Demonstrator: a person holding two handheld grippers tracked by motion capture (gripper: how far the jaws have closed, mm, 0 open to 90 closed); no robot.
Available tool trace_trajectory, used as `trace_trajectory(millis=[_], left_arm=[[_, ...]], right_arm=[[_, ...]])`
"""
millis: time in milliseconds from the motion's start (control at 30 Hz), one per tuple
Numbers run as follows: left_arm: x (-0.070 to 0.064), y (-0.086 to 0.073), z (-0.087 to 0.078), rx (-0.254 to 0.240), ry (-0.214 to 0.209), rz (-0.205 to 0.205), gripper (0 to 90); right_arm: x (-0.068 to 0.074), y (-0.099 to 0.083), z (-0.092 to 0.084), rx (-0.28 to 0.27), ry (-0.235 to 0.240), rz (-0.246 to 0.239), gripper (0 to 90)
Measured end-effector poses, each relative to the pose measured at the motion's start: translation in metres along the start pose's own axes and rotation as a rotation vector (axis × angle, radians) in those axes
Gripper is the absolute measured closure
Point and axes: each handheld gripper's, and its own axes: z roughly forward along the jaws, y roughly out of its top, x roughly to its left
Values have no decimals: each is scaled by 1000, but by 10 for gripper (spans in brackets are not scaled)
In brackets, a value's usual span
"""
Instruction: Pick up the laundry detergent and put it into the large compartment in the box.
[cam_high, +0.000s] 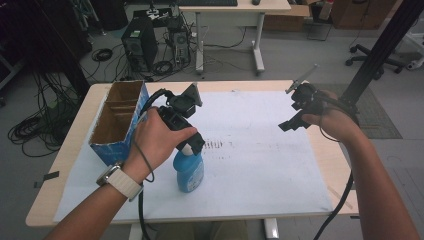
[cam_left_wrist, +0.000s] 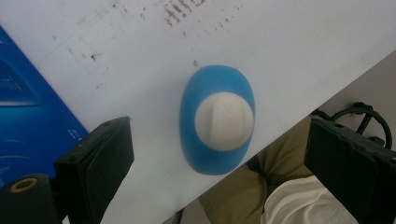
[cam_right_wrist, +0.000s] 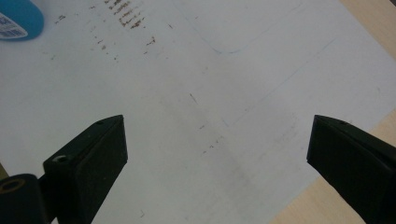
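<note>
At the lower centre of the high view we find the bottle (cam_high: 190, 170) standing on the paper sheet (cam_high: 260, 165) that covers the table (cam_high: 335, 160). Left of it and further up sits the open box (cam_high: 117, 120), also on the sheet. Our left gripper (cam_high: 192, 145) hangs directly above the bottle; our right gripper (cam_high: 295, 117) is at centre right, well apart from both.

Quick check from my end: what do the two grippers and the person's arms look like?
Both grippers are black. The left gripper has flat, blocky black pads, as does the right gripper. A black cable trails from the left one, and another from the right. The left wrist wears a watch with a cream band; the forearms are bare of sleeves.
</note>
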Motion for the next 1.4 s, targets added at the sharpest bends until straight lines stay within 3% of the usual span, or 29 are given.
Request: trace_trajectory(millis=[800, 1400], left_arm=[[4, -1, 28, 22, -19, -4, 86], [3, -2, 42, 27, -11, -5, 89]], right_arm=[[1, 1, 4, 4, 9, -3, 53], [2, 2, 6, 4, 11, -7, 53]])
